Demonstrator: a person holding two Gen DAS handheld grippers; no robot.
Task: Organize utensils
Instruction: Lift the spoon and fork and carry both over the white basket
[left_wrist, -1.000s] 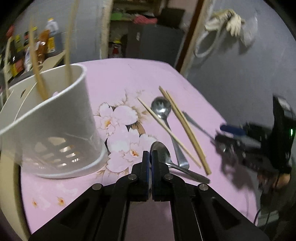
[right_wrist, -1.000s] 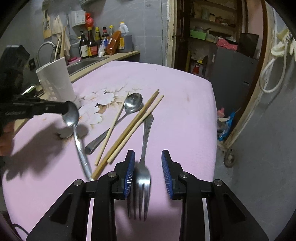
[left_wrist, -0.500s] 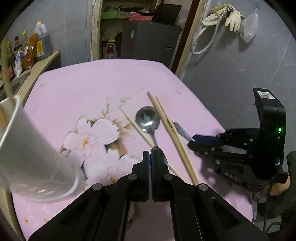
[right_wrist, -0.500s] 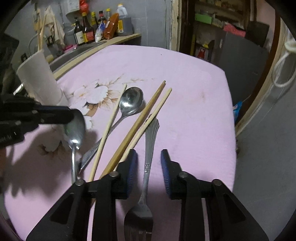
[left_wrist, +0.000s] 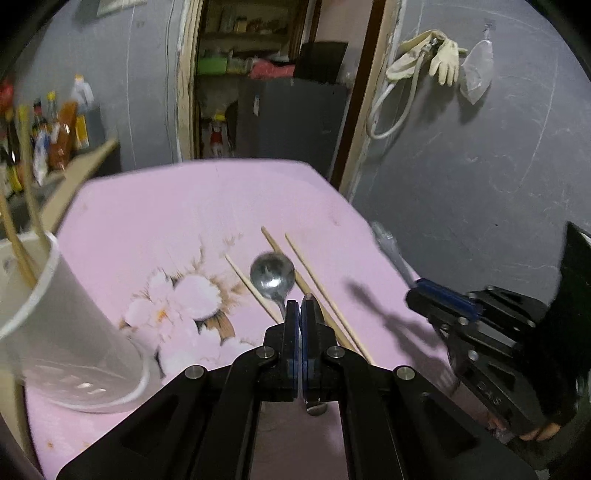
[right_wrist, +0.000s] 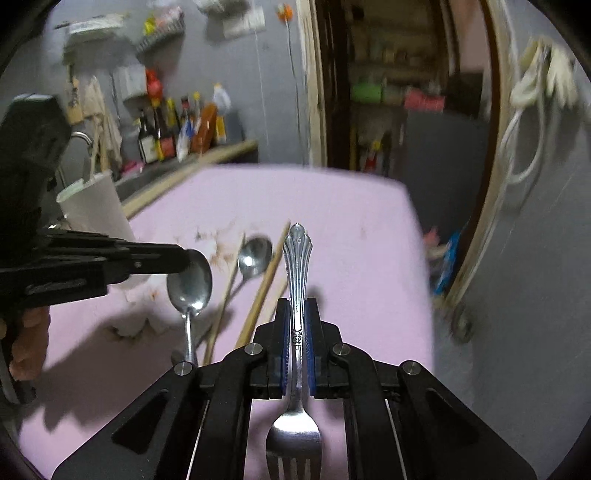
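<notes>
My right hand-held gripper (right_wrist: 295, 354) is squeezed on the fork (right_wrist: 296, 280), mid-handle, prongs hanging back toward me, so I think it can drop handle-first or turn over into the cup (right_wrist: 94, 206). My left hand-held gripper (left_wrist: 300, 325) is pinched on a spoon (right_wrist: 189, 284) by its bowl, with the handle hanging down, lifted off the table (left_wrist: 155, 221). The white cup stands near the left edge and already has chopsticks (left_wrist: 22, 206) in it. One more spoon (left_wrist: 272, 275) and three loose sticks (left_wrist: 314, 280) lie in the middle of the table. The pink cloth has flowers (left_wrist: 184, 302) on it. Behind are grey walls, bottles (right_wrist: 181, 129) on a counter, a doorway and hanging gloves (left_wrist: 439, 55).
</notes>
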